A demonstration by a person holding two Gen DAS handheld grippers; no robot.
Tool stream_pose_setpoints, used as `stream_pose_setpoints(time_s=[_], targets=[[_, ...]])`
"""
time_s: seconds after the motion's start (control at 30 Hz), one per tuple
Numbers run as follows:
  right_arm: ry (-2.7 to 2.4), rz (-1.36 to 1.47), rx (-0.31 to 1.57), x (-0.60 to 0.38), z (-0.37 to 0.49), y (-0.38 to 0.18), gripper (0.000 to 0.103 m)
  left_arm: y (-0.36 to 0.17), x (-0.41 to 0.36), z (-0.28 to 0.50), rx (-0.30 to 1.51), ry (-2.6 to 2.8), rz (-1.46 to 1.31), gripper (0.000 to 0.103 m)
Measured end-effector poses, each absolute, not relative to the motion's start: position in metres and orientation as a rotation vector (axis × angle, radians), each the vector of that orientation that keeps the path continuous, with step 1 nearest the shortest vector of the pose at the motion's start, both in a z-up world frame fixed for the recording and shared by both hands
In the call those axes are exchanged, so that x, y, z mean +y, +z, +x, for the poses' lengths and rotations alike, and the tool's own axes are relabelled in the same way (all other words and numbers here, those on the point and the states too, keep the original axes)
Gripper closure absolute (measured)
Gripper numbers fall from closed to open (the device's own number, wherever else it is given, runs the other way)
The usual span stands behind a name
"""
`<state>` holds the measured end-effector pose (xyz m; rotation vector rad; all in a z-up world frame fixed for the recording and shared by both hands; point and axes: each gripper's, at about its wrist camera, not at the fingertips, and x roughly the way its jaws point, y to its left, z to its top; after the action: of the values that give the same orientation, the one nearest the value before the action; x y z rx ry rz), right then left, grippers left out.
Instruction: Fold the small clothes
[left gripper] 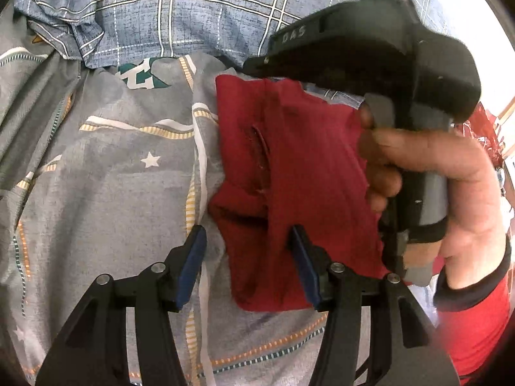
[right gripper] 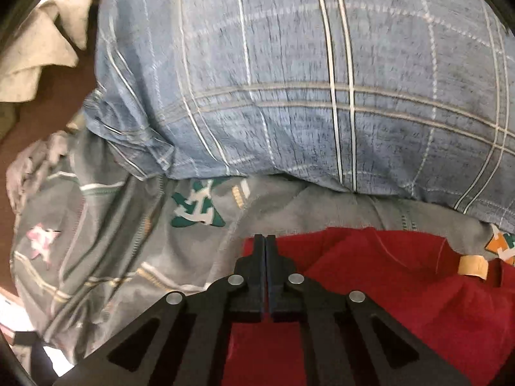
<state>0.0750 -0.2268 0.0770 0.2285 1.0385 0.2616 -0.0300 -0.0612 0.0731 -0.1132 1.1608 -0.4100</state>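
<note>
A small dark red garment (left gripper: 289, 177) lies partly folded on a grey patterned bedsheet (left gripper: 112, 177). My left gripper (left gripper: 248, 257) stands open over its near left edge, one blue pad above the red cloth and the other above the sheet, pinching nothing. A hand (left gripper: 434, 177) holds the right gripper at the right, its tip reaching the garment's far corner. In the right wrist view the right gripper (right gripper: 265, 241) is shut, fingertips closed on the far left corner of the red garment (right gripper: 386, 273). A tan label (right gripper: 473, 267) shows on the cloth.
A blue plaid pillow (left gripper: 193, 16) (right gripper: 289, 80) lies just beyond the garment. The grey bedsheet (right gripper: 96, 241) is wrinkled at the left. A beige cloth (right gripper: 38, 48) sits at the far left. A red sleeve with a black cuff (left gripper: 476, 305) is at the right.
</note>
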Motion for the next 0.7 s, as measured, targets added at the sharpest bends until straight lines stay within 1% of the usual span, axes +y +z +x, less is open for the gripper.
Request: stream_pose_setpoints(time_s=[0.03, 0.1, 0.17, 0.2, 0.23, 0.37, 0.43, 0.57, 0.6, 0.63, 0.67, 0.7], targets=[[0.264, 0.250, 1.052, -0.227, 0.076, 0.074, 0.099, 0.074, -0.061, -0.030, 1.159, -0.408, -0.112, 0.050], [0.268, 0.307, 1.055, -0.237, 0.068, 0.073, 0.094, 0.076, -0.060, -0.032, 1.153, -0.404, -0.105, 0.050], [0.253, 0.327, 1.046, -0.244, 0.058, 0.075, 0.072, 0.077, -0.061, -0.034, 1.151, -0.402, -0.104, 0.050], [0.246, 0.335, 1.042, -0.250, 0.053, 0.077, 0.055, 0.077, -0.065, -0.033, 1.150, -0.399, -0.104, 0.050], [0.236, 0.336, 1.039, -0.253, 0.051, 0.079, 0.049, 0.077, -0.066, -0.034, 1.148, -0.396, -0.102, 0.050], [0.201, 0.329, 1.068, -0.262, 0.053, 0.073, 0.049, 0.076, -0.067, -0.033, 1.144, -0.388, -0.098, 0.050], [0.209, 0.350, 1.084, -0.264, 0.057, 0.068, 0.049, 0.076, -0.066, -0.033, 1.145, -0.386, -0.100, 0.049], [0.218, 0.334, 1.104, -0.254, 0.065, 0.060, 0.049, 0.073, -0.065, -0.028, 1.153, -0.383, -0.114, 0.048], [0.220, 0.312, 1.102, -0.251, 0.066, 0.060, 0.057, 0.074, -0.065, -0.028, 1.152, -0.383, -0.115, 0.048], [0.222, 0.267, 1.096, -0.245, 0.067, 0.060, 0.083, 0.075, -0.065, -0.028, 1.149, -0.384, -0.114, 0.048], [0.203, 0.185, 1.095, -0.236, 0.069, 0.059, 0.097, 0.076, -0.065, -0.028, 1.144, -0.382, -0.112, 0.048], [0.190, 0.130, 1.098, -0.232, 0.069, 0.057, 0.099, 0.076, -0.065, -0.028, 1.144, -0.379, -0.112, 0.048]])
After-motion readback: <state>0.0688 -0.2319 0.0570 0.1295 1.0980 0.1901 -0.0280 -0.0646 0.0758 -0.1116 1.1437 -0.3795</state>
